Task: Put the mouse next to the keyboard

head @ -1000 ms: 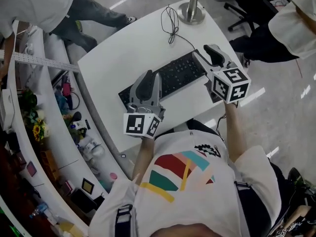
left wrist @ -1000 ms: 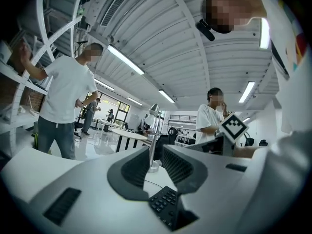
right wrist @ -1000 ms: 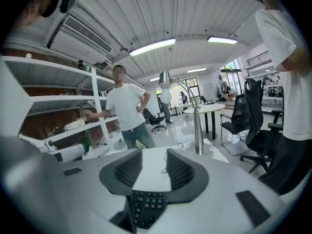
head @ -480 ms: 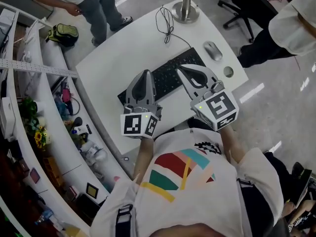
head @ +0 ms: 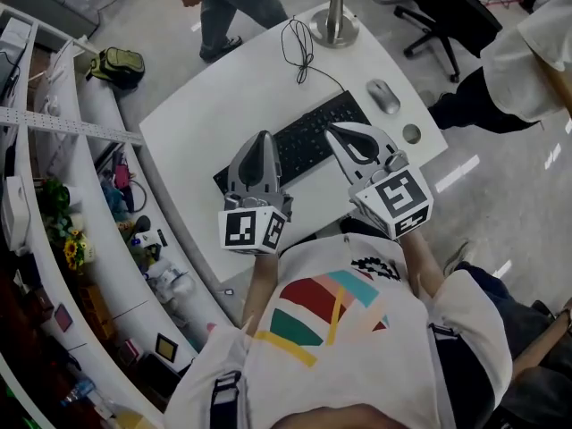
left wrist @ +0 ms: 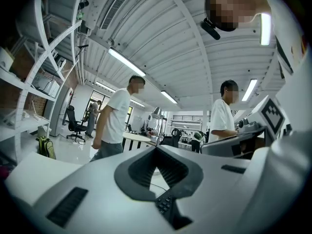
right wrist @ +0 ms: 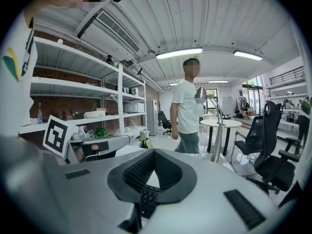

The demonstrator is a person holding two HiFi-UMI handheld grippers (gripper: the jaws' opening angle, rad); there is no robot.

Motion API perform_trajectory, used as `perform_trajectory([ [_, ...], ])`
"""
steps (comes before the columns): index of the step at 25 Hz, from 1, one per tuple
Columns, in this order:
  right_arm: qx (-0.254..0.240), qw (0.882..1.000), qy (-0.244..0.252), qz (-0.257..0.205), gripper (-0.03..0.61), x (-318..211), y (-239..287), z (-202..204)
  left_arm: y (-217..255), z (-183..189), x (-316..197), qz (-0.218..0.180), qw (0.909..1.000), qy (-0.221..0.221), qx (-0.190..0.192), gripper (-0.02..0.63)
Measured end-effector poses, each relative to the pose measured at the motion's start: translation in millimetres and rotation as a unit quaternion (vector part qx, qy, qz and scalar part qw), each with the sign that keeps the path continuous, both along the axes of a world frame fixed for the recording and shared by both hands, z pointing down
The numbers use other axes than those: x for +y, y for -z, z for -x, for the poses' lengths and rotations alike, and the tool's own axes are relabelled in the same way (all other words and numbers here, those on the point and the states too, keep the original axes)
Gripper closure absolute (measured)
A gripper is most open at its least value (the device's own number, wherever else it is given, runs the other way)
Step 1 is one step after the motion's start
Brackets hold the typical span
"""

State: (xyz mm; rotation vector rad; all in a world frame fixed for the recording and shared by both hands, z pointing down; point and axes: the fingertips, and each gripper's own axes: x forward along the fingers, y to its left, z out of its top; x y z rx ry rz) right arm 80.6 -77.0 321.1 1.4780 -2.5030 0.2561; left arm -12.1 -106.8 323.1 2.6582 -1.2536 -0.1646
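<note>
Close to the counter's (head: 223,105) right-hand edge, the mouse (head: 384,95) sits alone on the white top, a little past the right end of the keyboard (head: 304,137) and not touching it. The keyboard runs along the near edge, in front of the person. The right gripper (head: 332,130) hovers over the keyboard's right end, well short of the mouse. Its jaws are pressed together with nothing between them and point away from the person, and its marker cube sits back over the near edge on an outstretched forearm. The left gripper (head: 262,138) is held level beside it over the keyboard's left end, jaws likewise closed tip to tip and empty. A lamp base (head: 335,25) and a loose cable (head: 299,47) occupy the far corner.
</note>
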Motion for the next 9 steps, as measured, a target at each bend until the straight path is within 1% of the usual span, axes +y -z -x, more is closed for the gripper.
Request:
perform_trajectory([
  [4, -0.002, 1.000, 0.002, 0.004, 0.568, 2.4, -2.7, -2.4, 3.0, -4.6, 2.1, -0.009, 1.0000, 0.001, -0.001, 0.569],
  [9, -0.001, 1.000, 0.004, 0.011, 0.568, 5.5, -6.1, -2.8, 2.1, -10.7, 3.9, -0.005, 1.0000, -0.005, -0.004, 0.569],
])
